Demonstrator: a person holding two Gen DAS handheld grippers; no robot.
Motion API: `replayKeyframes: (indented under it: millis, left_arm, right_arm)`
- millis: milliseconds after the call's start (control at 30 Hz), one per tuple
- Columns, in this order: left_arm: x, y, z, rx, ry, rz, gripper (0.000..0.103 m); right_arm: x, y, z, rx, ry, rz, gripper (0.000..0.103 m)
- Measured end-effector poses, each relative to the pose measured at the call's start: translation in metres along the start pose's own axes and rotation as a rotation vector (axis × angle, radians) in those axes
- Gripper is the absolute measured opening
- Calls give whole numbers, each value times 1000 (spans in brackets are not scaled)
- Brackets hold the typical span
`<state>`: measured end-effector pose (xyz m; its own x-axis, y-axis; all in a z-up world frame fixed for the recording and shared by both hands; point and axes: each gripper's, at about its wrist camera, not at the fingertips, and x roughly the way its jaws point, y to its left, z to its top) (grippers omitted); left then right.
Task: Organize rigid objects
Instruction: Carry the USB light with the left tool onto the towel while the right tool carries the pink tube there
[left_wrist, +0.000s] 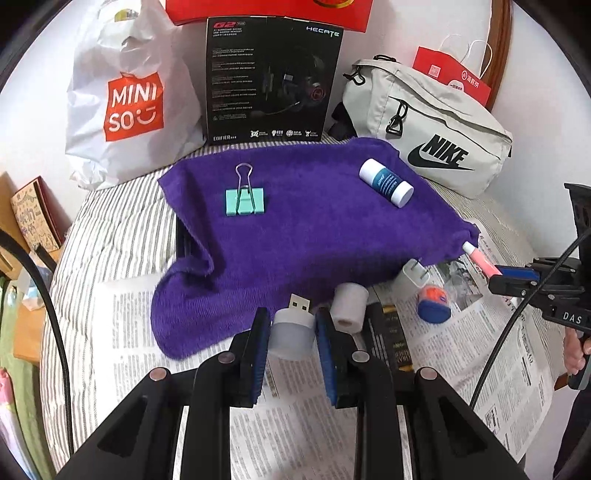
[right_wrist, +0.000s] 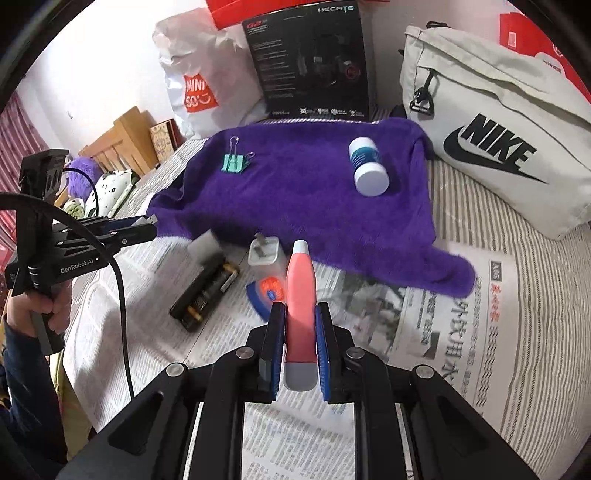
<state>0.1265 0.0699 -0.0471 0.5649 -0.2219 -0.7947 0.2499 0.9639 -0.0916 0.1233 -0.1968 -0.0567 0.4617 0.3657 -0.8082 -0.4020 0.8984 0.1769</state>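
My left gripper (left_wrist: 290, 325) is shut on a small white USB light (left_wrist: 291, 330) whose metal plug points forward, held above the newspaper. My right gripper (right_wrist: 300, 314) is shut on a pink tube (right_wrist: 300, 306) with a grey cap; from the left wrist view the same tube (left_wrist: 482, 260) sticks out of the right gripper (left_wrist: 496, 275). A purple towel (left_wrist: 303, 221) carries a mint binder clip (left_wrist: 245, 201) and a blue-and-white bottle (left_wrist: 386, 181) lying on its side. On the newspaper (right_wrist: 436, 332) lie a white charger plug (right_wrist: 263, 254), a black battery case (right_wrist: 205, 291), a grey roll (left_wrist: 349, 304) and an orange-and-blue item (left_wrist: 433, 302).
Along the back stand a white Miniso bag (left_wrist: 129, 99), a black headset box (left_wrist: 269, 81), a grey Nike pouch (left_wrist: 432, 129) and a red paper bag (left_wrist: 452, 75). The striped bed sheet (right_wrist: 517, 258) lies under everything. A hand (right_wrist: 48, 306) holds the left gripper's handle.
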Motion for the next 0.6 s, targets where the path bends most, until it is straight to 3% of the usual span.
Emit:
replayKeyframes:
  millis: [600]
  left_arm:
    - [24,18,36,-11,2,-21,24]
  right_arm:
    - [28,-24,59,-16,-15,-67,16]
